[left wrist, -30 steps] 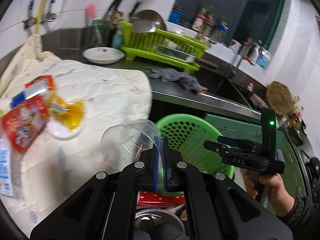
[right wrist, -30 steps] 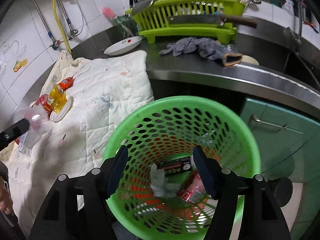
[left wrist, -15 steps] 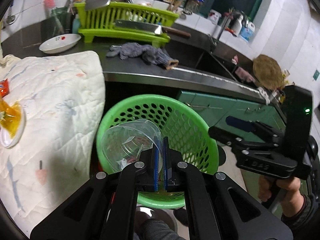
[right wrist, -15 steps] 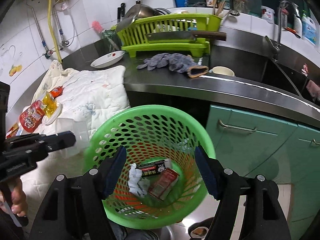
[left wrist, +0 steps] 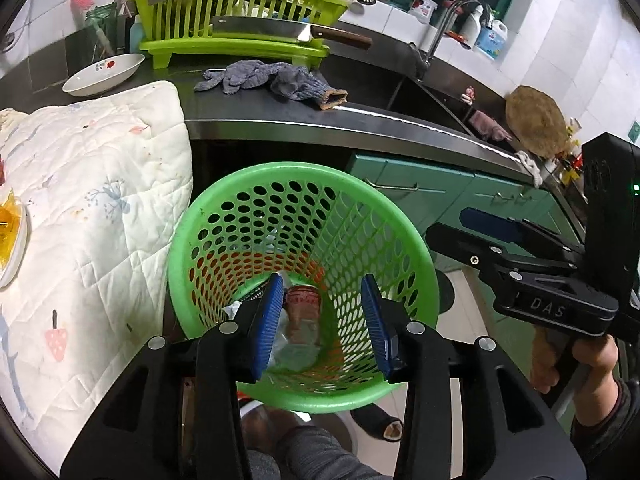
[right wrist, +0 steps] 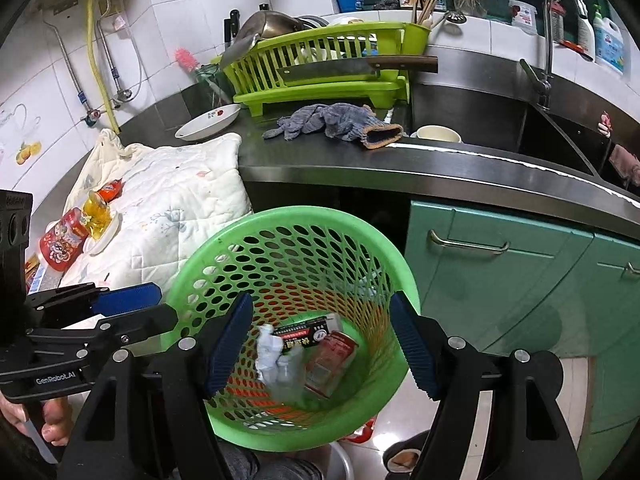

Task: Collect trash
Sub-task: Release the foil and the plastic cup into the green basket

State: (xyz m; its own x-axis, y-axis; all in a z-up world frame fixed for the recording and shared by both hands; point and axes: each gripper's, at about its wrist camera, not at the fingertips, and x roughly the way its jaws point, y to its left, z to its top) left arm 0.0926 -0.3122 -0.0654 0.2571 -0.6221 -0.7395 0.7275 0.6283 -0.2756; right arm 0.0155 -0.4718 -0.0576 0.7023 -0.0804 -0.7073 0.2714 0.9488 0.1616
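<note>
Left wrist: left gripper (left wrist: 322, 320) jaws opening, nothing pinched, over green basket (left wrist: 384, 224), clear cup (left wrist: 294, 350) lying inside by red can (left wrist: 304, 300); right wrist: right gripper (right wrist: 320, 344) spread, empty, basket holds crumpled paper (right wrist: 267, 350), black box (right wrist: 308, 330).

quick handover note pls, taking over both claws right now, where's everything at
Left claw: jaws opening over the green basket, nothing gripped; the clear plastic cup lies inside the basket.
Right claw: open, empty, hovering over the same basket.
In the basket: cup, crumpled white paper, dark wrapper, red packet.
Left to collect: red snack cup, yellow wrapper on the small white dish, orange packet, all on the quilted cloth. More packaging at the cloth's left edge, partly hidden.
</note>
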